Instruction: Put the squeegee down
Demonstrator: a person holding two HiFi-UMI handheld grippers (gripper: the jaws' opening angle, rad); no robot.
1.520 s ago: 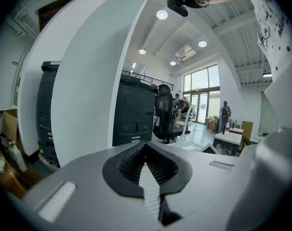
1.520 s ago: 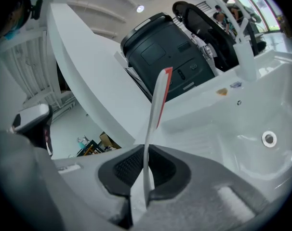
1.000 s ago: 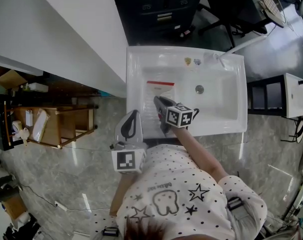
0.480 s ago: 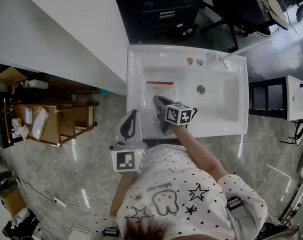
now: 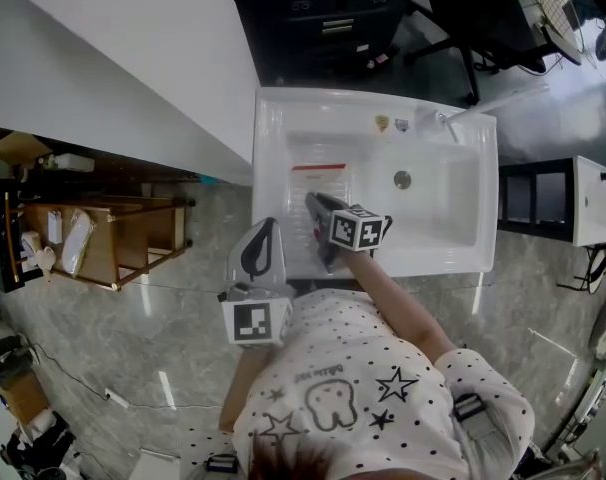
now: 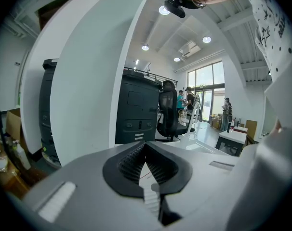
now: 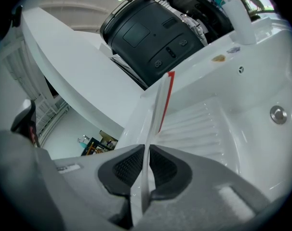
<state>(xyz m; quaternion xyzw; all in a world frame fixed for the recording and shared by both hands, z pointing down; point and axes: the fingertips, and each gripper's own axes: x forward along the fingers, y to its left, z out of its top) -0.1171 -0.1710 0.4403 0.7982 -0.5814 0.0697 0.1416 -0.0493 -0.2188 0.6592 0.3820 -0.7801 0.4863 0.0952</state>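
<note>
The squeegee (image 5: 320, 181), a flat white plate with a red blade along its far end, hangs tilted over the ribbed drainboard at the left of the white sink (image 5: 466, 240). My right gripper (image 5: 319, 211) is shut on its near end. In the right gripper view the squeegee (image 7: 159, 102) shows edge-on, rising from between the pads of the right gripper (image 7: 146, 150), with its red blade (image 7: 169, 88) at the top. My left gripper (image 5: 267, 230) hangs beside the sink's front left corner, above the floor. In its own view the left gripper (image 6: 145, 146) has its tips together and nothing between them.
The basin holds a drain (image 5: 402, 179), and a faucet (image 5: 445, 120) stands on the back rim. A white counter (image 5: 113, 68) runs left of the sink, a black cabinet (image 5: 323, 18) and an office chair (image 5: 463, 8) behind it. A wooden shelf (image 5: 113, 248) stands at left.
</note>
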